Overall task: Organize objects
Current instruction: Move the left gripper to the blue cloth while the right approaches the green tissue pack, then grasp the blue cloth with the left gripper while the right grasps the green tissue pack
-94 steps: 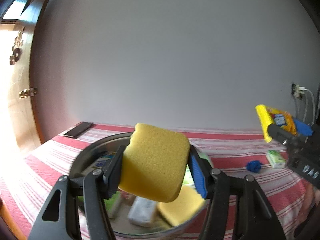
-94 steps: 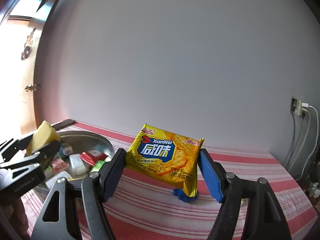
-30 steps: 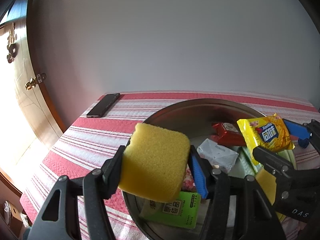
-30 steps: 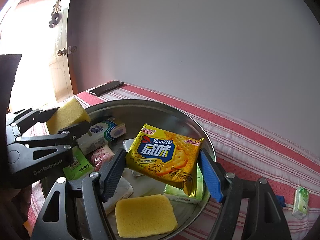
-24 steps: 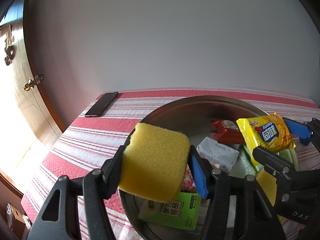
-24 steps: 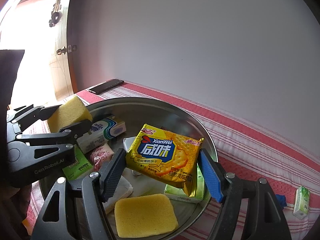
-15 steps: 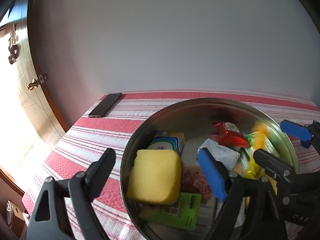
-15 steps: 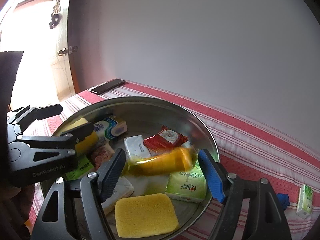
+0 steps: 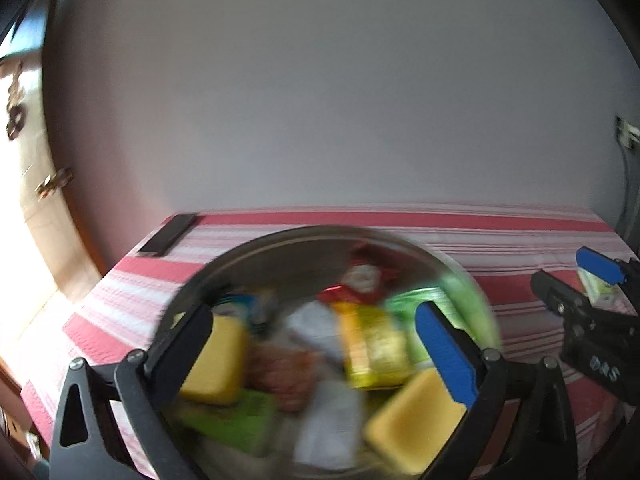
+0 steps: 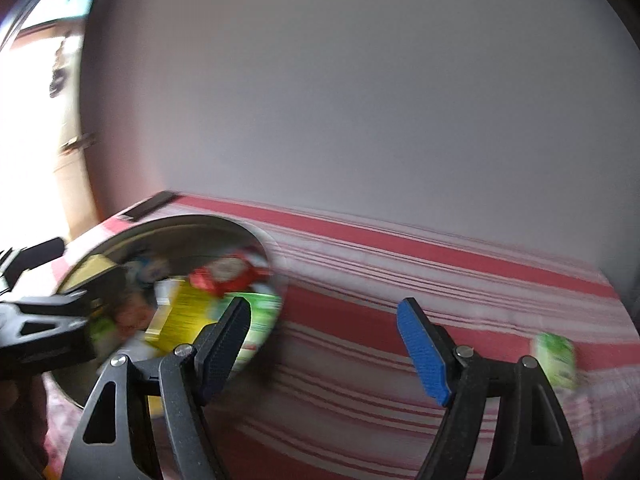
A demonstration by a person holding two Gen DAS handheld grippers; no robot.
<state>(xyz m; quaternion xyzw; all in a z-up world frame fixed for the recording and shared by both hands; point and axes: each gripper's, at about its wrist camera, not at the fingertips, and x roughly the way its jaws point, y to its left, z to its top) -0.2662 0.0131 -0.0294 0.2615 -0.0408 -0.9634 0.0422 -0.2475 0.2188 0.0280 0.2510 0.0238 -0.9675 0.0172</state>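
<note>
Blur smears most of what I get from the left wrist view, but the count holds. One round metal basin (image 9: 280, 248) sits on the red-and-white striped surface (image 9: 500, 240). Inside it I see two yellow sponges: one (image 9: 216, 364) at the left, just behind my left hand-held gripper's (image 9: 320, 344) dark finger, and one (image 9: 408, 428) at the lower right under the blue pad. One yellow cracker packet (image 9: 372, 344) lies near the middle, with a red packet (image 9: 360, 280) behind it, green packs and a white pack around it. The left hand-held gripper's jaws are opening, spread wide over the basin with nothing pressed between the pads. One dark phone (image 9: 168, 236) lies flat at the far left corner of the surface. The right hand-held gripper (image 9: 576, 280) shows at the right edge, clear of the basin's rim.

From the right wrist view, the same basin (image 10: 180, 228) sits to the left, and the yellow cracker packet (image 10: 180, 316) lies in it. My right hand-held gripper (image 10: 324, 340) stands wide apart and holds nothing; between its pads is only bare striped cloth (image 10: 400, 280). One small green-and-white carton (image 10: 556, 360) stands alone at the right, well apart from the basin. Open cloth lies between them.
</note>
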